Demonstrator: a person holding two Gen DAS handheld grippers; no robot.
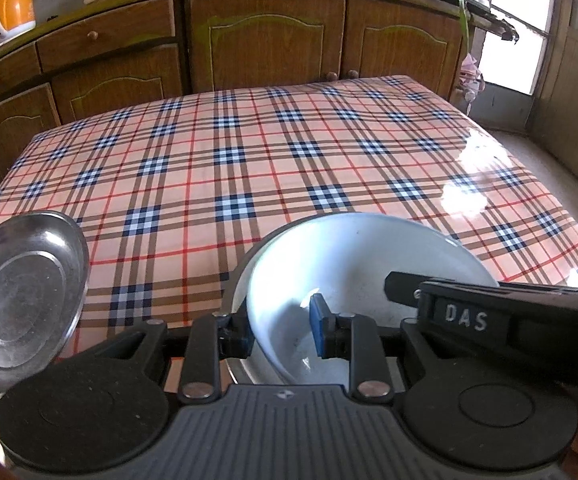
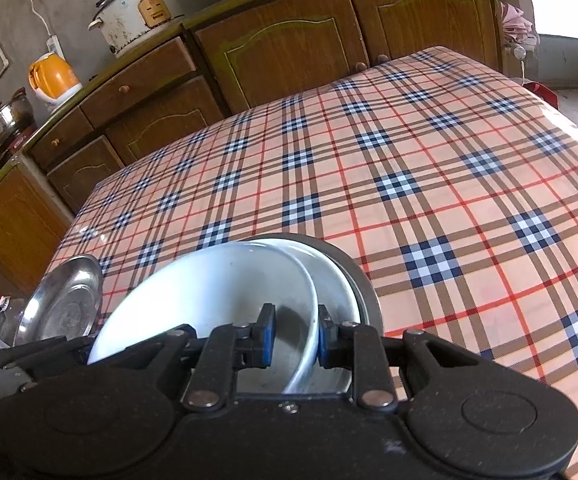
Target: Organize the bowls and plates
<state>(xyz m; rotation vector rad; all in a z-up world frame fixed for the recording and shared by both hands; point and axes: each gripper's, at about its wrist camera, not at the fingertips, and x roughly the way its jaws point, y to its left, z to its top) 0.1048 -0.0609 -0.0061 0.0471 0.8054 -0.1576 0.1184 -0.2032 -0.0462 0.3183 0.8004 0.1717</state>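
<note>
A white bowl [image 1: 353,264] is tilted up over a steel dish [image 2: 363,284] that lies on the plaid table near its front edge. My left gripper [image 1: 281,332] is shut on the bowl's left rim. My right gripper [image 2: 295,338] is shut on the bowl's right rim [image 2: 309,320]; its black body [image 1: 509,316] shows in the left wrist view. A steel plate [image 1: 21,300] stands tilted at the table's front left corner and also shows in the right wrist view [image 2: 65,304].
The plaid tablecloth [image 1: 289,152] covers the table up to wooden cabinets [image 1: 265,40] at the back. An orange kettle [image 2: 53,76] and a rice cooker [image 2: 137,8] stand on the counter. The table drops off at the right, by a doorway [image 1: 517,40].
</note>
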